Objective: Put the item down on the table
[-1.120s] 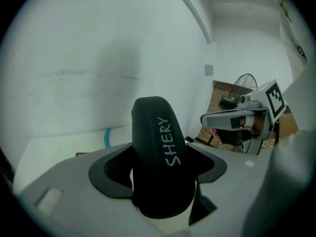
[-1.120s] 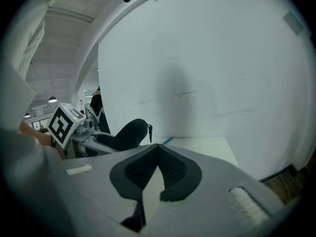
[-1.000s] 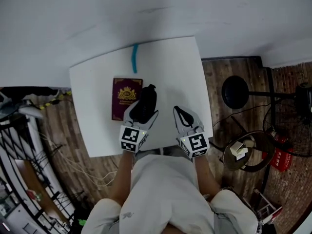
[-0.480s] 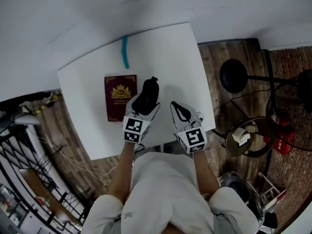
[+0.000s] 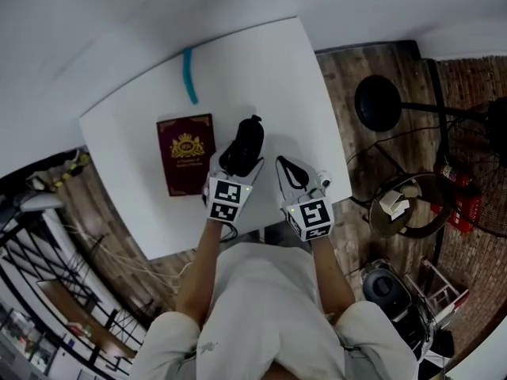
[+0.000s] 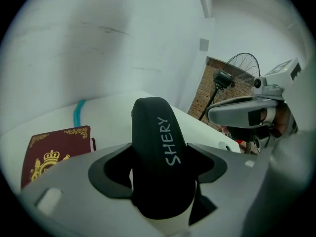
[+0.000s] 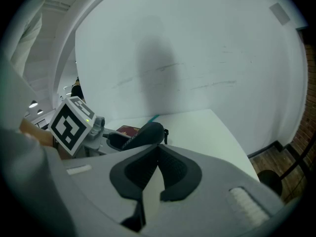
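A black oblong case (image 5: 245,139) with white lettering sits between the jaws of my left gripper (image 5: 235,167), which is shut on it. In the left gripper view the case (image 6: 157,147) stands up between the dark pads (image 6: 112,169) of the left gripper (image 6: 160,174), above the white table (image 5: 273,74). My right gripper (image 5: 291,182) hangs beside it on the right, near the table's front edge. In its own view the right gripper (image 7: 157,151) has its pads meeting at the tips, with nothing held. The case (image 7: 146,133) shows there at the left.
A maroon booklet with a gold crest (image 5: 185,153) lies on the table left of the case. A teal strip (image 5: 189,75) lies at the far edge. A round black stand base (image 5: 376,103), cables and a red object (image 5: 459,204) are on the wooden floor to the right.
The left gripper with the case has moved a little forward and away from the booklet. The right gripper kept its place beside it. The head view has turned slightly.
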Motion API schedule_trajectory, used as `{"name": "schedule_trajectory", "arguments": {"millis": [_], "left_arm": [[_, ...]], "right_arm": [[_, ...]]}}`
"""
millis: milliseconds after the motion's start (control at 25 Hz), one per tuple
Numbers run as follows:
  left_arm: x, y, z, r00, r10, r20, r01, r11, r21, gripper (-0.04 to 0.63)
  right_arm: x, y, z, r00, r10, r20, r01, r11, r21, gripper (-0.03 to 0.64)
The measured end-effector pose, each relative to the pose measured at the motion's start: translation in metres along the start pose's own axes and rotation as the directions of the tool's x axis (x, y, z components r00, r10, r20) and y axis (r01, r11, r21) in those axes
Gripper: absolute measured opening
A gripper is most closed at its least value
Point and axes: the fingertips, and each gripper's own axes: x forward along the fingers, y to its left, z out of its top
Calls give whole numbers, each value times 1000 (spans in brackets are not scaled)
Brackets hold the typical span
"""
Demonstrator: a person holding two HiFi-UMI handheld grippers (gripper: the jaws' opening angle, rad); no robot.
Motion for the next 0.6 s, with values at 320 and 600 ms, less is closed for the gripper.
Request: {"name": "schedule_trajectory", "arguments": {"millis": [320,600], "left_arm": [[18,-24,2,998,-46,-29,47,999,24,359],[33,-29,-7,997,-49,-62,50,999,17,361]], "right_arm": [[-7,-10,-12,999,-38,-11,38,999,30,5],[-13,-20,-24,998,-66,-24,67,997,49,5]]}}
